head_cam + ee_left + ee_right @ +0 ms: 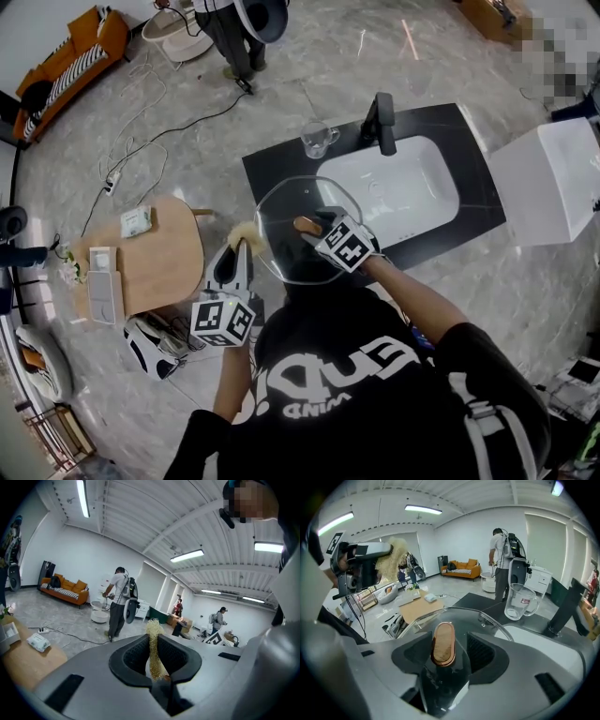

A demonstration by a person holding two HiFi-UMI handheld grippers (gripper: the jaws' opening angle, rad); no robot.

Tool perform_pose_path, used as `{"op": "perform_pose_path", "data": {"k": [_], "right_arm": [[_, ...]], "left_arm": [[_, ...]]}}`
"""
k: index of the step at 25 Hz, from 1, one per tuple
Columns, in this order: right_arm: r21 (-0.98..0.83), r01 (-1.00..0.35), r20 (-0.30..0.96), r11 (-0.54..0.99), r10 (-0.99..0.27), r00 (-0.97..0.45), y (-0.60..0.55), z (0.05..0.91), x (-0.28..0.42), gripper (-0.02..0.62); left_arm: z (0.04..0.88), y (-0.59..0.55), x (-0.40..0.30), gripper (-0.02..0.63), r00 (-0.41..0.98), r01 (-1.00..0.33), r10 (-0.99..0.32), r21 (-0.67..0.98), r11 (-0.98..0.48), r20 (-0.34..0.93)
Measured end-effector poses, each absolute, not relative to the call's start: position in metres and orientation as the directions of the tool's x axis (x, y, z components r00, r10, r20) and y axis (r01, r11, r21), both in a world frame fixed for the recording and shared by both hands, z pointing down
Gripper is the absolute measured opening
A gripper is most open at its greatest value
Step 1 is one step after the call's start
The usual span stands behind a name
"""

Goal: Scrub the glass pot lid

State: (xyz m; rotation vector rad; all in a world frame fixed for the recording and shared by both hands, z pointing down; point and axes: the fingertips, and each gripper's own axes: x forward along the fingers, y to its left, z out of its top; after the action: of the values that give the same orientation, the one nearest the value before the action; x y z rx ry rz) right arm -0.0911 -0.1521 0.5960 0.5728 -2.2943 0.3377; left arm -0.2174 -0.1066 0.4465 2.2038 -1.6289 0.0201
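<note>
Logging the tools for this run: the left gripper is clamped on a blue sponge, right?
Not a blue sponge. The left gripper is clamped on a straw-coloured fibre scrubber, as the left gripper view shows.

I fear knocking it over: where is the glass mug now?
In the head view, the glass mug stands on the black countertop, just left of the black faucet.

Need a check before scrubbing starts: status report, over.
Left gripper shut on scrubber. Right gripper open, straddling lid knob. Glass lid at counter edge by sink. Nothing in the way.
</note>
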Motion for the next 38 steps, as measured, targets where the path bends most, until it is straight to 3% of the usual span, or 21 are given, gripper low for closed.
{"op": "perform_pose_path", "data": {"k": [4,7,21,29,38], "right_arm": [[-0.107,-0.454,0.724,0.884,-0.244,-0.645,-0.151,0.600,-0.098,0.215],[-0.138,-0.439,0.724,0.888,-0.213,-0.657,-0.148,0.600,-0.102,0.163],[-0.151,-0.408,0.714,0.900,-0.186,-0.675,-0.145,0.601,-0.104,0.160],[-0.161,-0.460,0.689,0.873,-0.234,-0.686,-0.147,0.599,-0.103,0.160],[-0.186,-0.552,0.661,0.813,-0.312,-0.683,-0.150,0.600,-0.099,0.158]], "left_arm": [[0.454,-0.108,-0.215,0.052,0.326,-0.919,-0.908,0.313,-0.239,0.264],[0.458,-0.110,-0.215,0.052,0.330,-0.917,-0.904,0.319,-0.239,0.272],[0.473,-0.162,-0.186,0.052,0.455,-0.875,-0.835,0.328,-0.355,0.309],[0.506,-0.216,-0.132,0.052,0.611,-0.792,-0.682,0.308,-0.528,0.403],[0.554,-0.236,-0.055,0.052,0.750,-0.575,-0.336,0.311,-0.757,0.570]]}}
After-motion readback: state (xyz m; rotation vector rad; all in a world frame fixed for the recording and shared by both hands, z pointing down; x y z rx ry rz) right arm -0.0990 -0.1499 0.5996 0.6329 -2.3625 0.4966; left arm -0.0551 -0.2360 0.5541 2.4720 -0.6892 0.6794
